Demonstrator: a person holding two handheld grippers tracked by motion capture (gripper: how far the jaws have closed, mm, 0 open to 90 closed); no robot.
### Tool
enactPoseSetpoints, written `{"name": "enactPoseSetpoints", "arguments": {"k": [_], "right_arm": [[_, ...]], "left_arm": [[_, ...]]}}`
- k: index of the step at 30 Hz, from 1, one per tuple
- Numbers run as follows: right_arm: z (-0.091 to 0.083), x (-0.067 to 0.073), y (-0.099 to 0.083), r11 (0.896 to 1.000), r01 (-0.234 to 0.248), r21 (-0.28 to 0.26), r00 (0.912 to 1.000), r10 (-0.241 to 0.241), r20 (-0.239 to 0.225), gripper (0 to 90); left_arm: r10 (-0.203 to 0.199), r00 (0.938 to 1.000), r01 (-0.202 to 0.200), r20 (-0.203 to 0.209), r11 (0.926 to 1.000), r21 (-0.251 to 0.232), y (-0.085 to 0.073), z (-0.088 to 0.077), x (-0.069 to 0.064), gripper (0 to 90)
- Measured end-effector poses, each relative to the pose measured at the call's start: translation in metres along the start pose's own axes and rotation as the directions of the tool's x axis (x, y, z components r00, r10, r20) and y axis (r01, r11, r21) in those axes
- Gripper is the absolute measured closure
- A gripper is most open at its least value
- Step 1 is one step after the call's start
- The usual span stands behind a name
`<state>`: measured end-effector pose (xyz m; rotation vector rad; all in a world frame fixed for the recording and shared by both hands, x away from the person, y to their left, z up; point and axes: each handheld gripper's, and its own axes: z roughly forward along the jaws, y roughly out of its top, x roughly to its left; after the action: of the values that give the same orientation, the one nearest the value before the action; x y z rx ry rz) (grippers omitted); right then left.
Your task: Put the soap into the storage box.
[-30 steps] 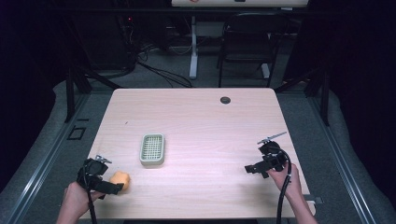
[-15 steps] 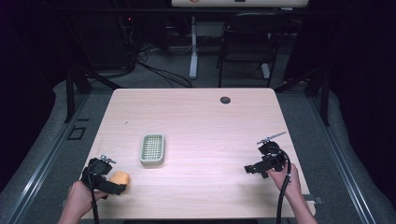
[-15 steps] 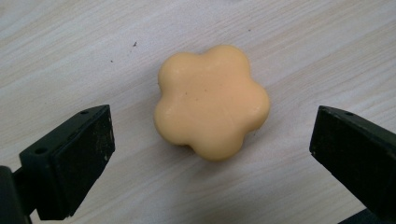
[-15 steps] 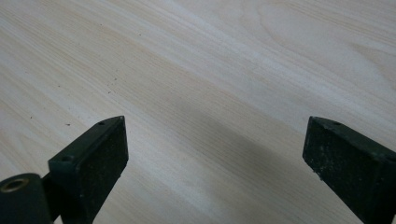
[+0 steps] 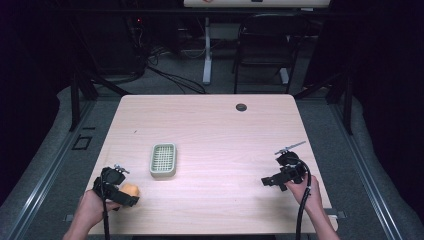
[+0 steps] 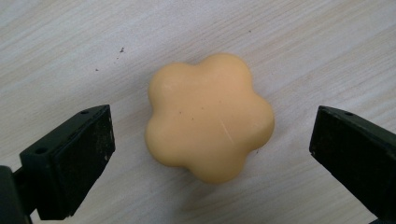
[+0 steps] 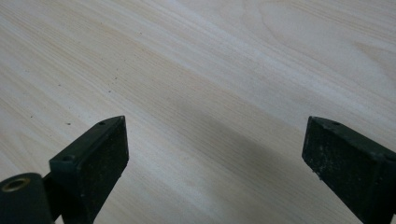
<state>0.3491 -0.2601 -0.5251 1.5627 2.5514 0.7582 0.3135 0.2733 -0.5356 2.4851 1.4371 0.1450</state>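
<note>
Left hand-held gripper [image 6: 210, 154] has closed in on the orange flower-shaped soap [image 6: 208, 116] near the table's front-left corner, jaws wide, straddling it untouched. Grasp looks imminent. Right hand-held gripper [image 7: 215, 163] wide, empty.

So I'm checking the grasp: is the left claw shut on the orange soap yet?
Open. The left claw straddles the soap, with bare table visible on both sides.

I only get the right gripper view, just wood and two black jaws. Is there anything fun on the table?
Observer: Yes, an orange flower-shaped soap lies between the open jaws of the left gripper, untouched.
Operator: Where could it go?
Observer: A pale green slotted soap dish sits beyond it on the wooden table, with nothing in it.
Operator: And my gripper?
Observer: The right gripper hovers open near the table's right edge, far from both.
</note>
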Motion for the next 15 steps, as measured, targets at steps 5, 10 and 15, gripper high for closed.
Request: {"name": "enactPoseSetpoints", "arguments": {"k": [5,10,15], "right_arm": [[-0.0001,0.0003,-0.0002,1.000,-0.001,-0.003,1.0000,0.001,0.004,6.8],[0.0000,0.0005,0.0000,1.000,-0.001,-0.001,1.0000,0.001,0.005,6.9],[0.0003,0.0005,0.0001,1.000,-0.001,0.000,1.0000,0.001,0.002,7.0]], "left_arm": [[0.015,0.9999,-0.015,0.000,0.9998,0.010,0.0017,0.0032,-0.0015,7.0],[0.025,0.9996,-0.024,-0.012,0.9994,0.026,0.0019,0.0065,-0.0020,14.0],[0.030,0.9991,-0.029,-0.030,0.9990,0.032,0.0024,0.0076,-0.0009,16.6]]}}
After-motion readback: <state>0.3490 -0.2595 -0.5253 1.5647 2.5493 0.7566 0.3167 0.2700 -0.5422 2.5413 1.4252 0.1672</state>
